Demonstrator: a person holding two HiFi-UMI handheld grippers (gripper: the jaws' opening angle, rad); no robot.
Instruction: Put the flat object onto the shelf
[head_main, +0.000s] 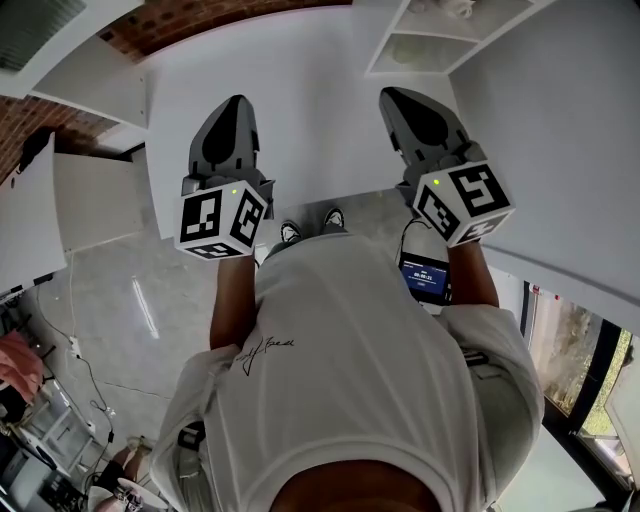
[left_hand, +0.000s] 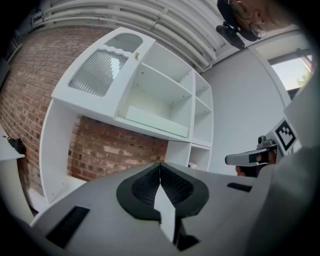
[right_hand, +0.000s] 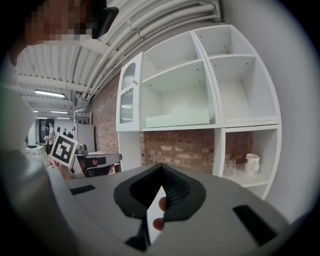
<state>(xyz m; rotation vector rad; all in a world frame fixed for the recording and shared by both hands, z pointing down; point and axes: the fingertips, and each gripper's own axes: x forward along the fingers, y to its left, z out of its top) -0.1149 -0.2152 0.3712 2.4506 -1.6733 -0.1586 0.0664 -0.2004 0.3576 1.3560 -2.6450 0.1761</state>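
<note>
Only illegible writing shows: shirt script (head_main: 265, 347) and small screen (head_main: 425, 276) digits; left gripper (left_hand: 160, 164) and right gripper (right_hand: 161, 165) are closed.

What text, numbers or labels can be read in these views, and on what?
Nothing is legible.
White T-shirt: black script print, too small to read.
Small screen beside the right arm: lit digits, too blurred to read.
Marker cubes: black square patterns, no words.
</note>
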